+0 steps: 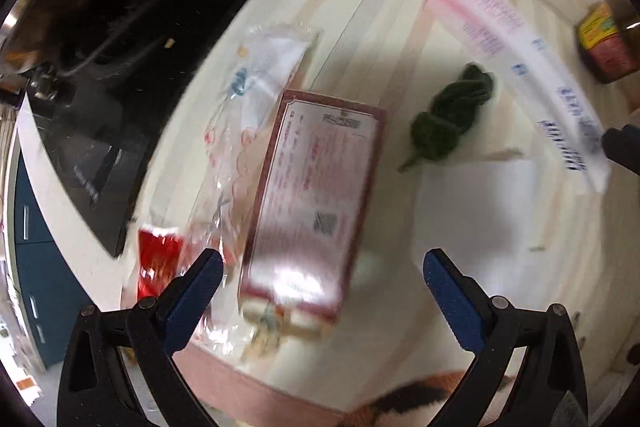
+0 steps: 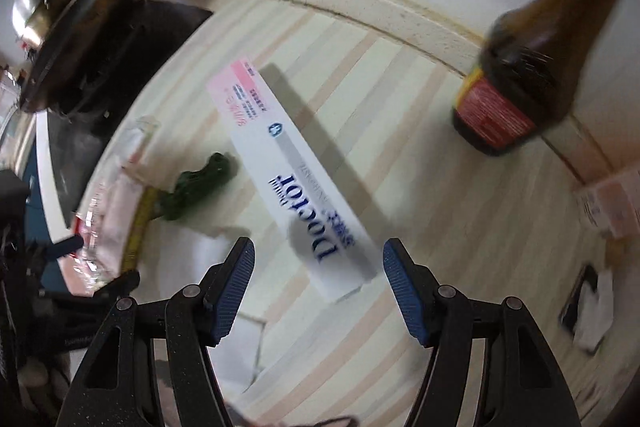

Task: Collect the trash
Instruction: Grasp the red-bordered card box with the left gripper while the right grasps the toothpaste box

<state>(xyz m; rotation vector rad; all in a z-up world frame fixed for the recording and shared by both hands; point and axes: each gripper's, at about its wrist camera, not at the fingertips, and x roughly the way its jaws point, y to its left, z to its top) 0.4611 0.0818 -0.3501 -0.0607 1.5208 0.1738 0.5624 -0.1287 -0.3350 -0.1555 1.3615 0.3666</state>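
Observation:
A red-bordered flat box [image 1: 316, 195] lies on the striped counter, just ahead of my open, empty left gripper [image 1: 322, 277]. A clear plastic wrapper [image 1: 244, 115] with a red end [image 1: 158, 263] lies to its left. A wilted green leaf [image 1: 452, 115] lies to its right; it also shows in the right wrist view [image 2: 196, 185]. A long white and pink toothpaste box [image 2: 296, 179] lies ahead of my open, empty right gripper [image 2: 320, 269], its near end between the fingertips. The box also shows in the left wrist view [image 1: 520, 67].
A black stove top [image 1: 120, 47] with a pan [image 2: 68, 27] is at the left. A brown sauce bottle [image 2: 532, 67] stands at the back right by the wall. A small pink box [image 2: 612, 203] and a dark card [image 2: 584, 307] lie at the right.

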